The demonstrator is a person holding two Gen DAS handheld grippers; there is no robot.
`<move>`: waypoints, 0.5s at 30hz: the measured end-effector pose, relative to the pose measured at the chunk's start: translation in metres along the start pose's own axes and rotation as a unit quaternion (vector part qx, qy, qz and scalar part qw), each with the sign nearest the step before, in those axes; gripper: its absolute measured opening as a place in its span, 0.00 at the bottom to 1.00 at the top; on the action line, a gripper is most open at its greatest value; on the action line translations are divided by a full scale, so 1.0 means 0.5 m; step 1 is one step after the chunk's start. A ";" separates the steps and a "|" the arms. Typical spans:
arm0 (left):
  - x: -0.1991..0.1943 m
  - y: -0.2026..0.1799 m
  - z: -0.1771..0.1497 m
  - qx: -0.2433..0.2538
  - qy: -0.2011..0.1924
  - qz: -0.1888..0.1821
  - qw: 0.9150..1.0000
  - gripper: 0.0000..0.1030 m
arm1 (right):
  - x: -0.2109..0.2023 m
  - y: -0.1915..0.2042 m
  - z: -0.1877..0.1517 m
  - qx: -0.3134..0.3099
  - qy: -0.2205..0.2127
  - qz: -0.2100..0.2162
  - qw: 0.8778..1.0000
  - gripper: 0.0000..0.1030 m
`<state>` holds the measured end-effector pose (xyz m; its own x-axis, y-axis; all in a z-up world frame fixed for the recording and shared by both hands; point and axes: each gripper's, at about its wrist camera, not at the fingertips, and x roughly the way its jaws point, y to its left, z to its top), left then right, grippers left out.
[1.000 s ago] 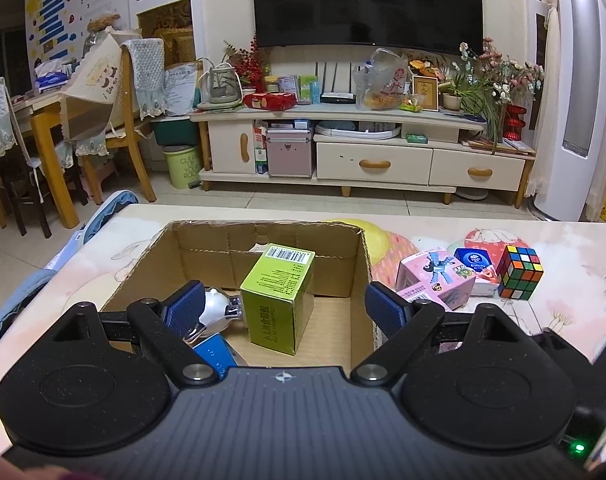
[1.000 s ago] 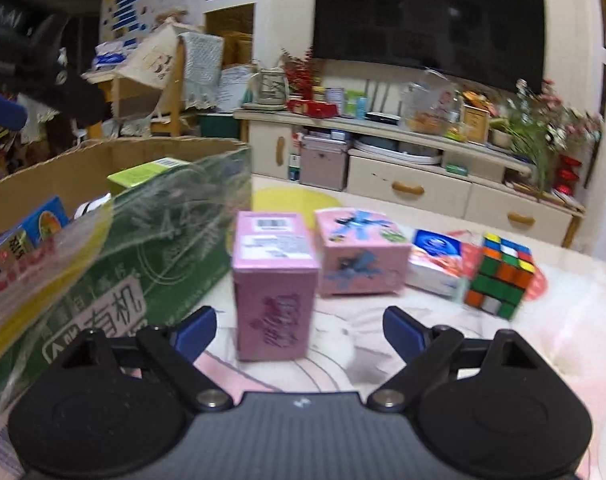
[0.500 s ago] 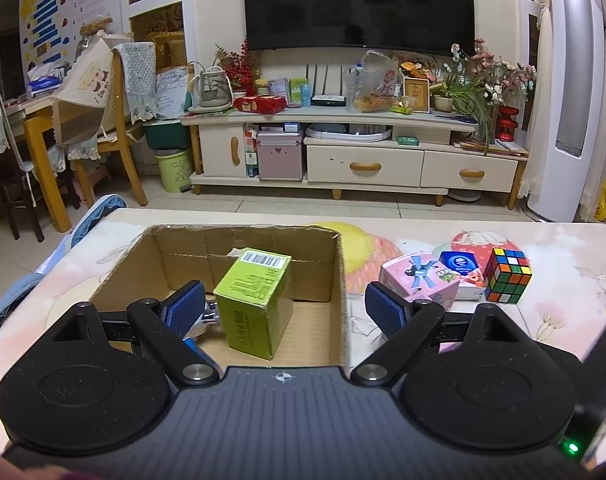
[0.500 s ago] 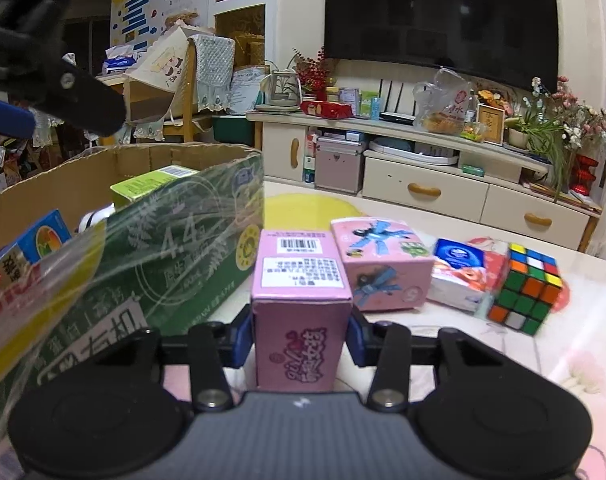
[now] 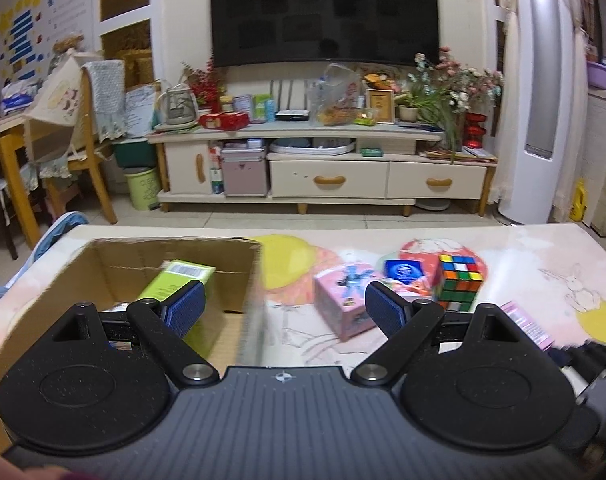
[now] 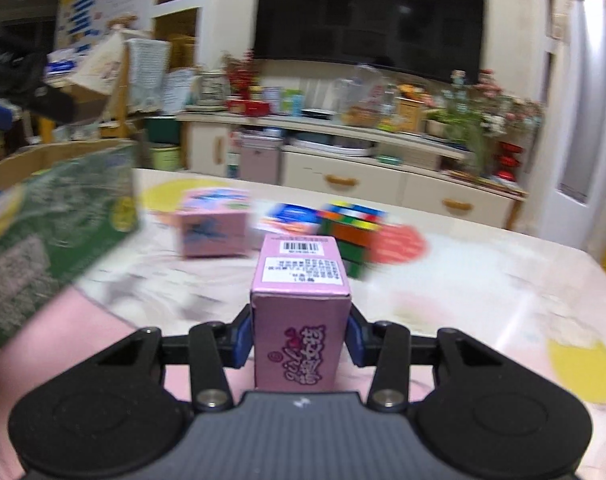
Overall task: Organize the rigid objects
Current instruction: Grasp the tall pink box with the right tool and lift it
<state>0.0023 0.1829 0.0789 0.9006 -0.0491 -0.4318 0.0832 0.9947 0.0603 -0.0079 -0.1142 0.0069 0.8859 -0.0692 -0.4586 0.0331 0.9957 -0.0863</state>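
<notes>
Jaws on the right gripper [image 6: 299,340] are clamped about halfway shut on the tall pink carton [image 6: 299,312], blue pads pressed flat to its two side walls, barcode end pointing away from the camera. They have just been closing, with the carton between them. The carton is gripped low on its body and held upright, probably so it can be dropped into the box without tipping.

Left gripper [image 5: 283,308] is wide open with nothing between its pads; it is held over the near right corner of the cardboard box [image 5: 103,256], likely parked clear of the drop zone.

The box sits at the left end of the table [image 5: 523,248]. A green carton [image 5: 175,280] is already seen leaning inside it; other contents are hidden behind the left gripper's body. In the right wrist view the box's outer wall is seen to carry green print under clear tape.

Not yet sorted, on the table to the right of the box: a pink gift box [image 5: 343,300], a blue-and-white packet [image 5: 403,272] and a Rubik's cube [image 5: 459,284], clustered close together. Strong motion blur is noted in the right wrist view, so fine details there are unreliable.

Next step is judged to be carrying the pink carton left over the box rim.
</notes>
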 end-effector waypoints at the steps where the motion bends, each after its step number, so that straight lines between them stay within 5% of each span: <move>1: 0.002 -0.011 -0.004 0.005 0.000 -0.004 1.000 1.00 | 0.001 -0.018 -0.003 0.005 0.000 -0.013 1.000 0.43; 7: 0.027 -0.066 -0.029 0.027 0.008 -0.020 0.999 1.00 | 0.011 -0.105 -0.012 0.045 0.003 -0.057 0.997 0.43; 15: 0.103 -0.119 -0.057 0.015 0.026 -0.010 1.000 1.00 | 0.032 -0.124 -0.011 0.063 0.004 -0.043 0.997 0.45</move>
<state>0.0313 0.1237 0.0274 0.8759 -0.0627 -0.4785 0.1137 0.9904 0.0783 0.0018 -0.1773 0.0001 0.8739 -0.1547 -0.4608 0.1673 0.9858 -0.0138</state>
